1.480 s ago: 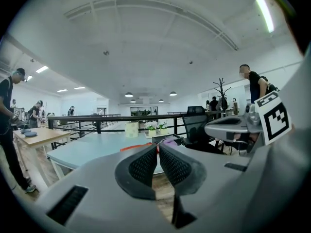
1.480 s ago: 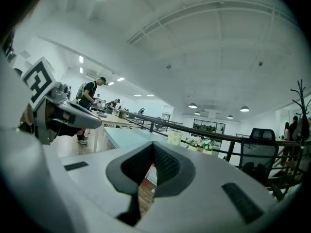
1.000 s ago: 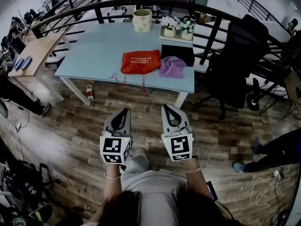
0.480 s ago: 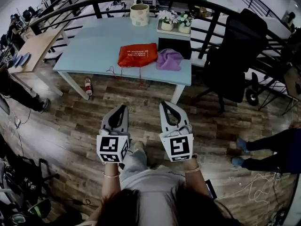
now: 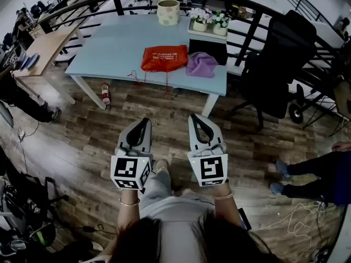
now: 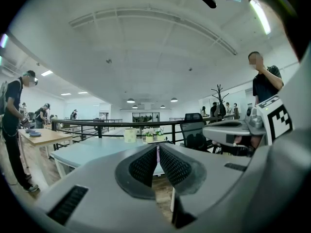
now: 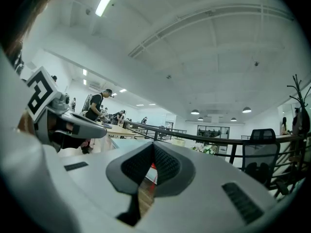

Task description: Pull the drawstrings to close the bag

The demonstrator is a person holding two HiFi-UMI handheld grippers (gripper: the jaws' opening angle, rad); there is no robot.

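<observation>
1. The orange bag [image 5: 164, 58] lies flat on the light blue table [image 5: 115, 48], close to the near edge and a little right of its middle.
2. Its long axis runs side to side, parallel to that near edge.
3. The side that carries the red drawstrings [image 5: 167, 84] faces the near edge. The cords trail out from it, and at least one hangs down over the edge.
4. A purple cloth [image 5: 201, 64] sits just beside the bag towards the table's right end. Behind it, at the far edge, are a tray of flower pots [image 5: 211, 24] and a pale cup [image 5: 168, 11].
5. The left gripper [image 5: 145, 121] is held over the wooden floor [image 5: 82, 141], well apart from the table, with its tips pointing towards the bag. Its jaws are pressed together at the tips with nothing between them.
6. The right gripper [image 5: 194, 118] is level with it and just beside it, aimed the same way. Its jaws are likewise closed on nothing.
7. A black office chair [image 5: 274, 64] stands off the table's right end.
</observation>
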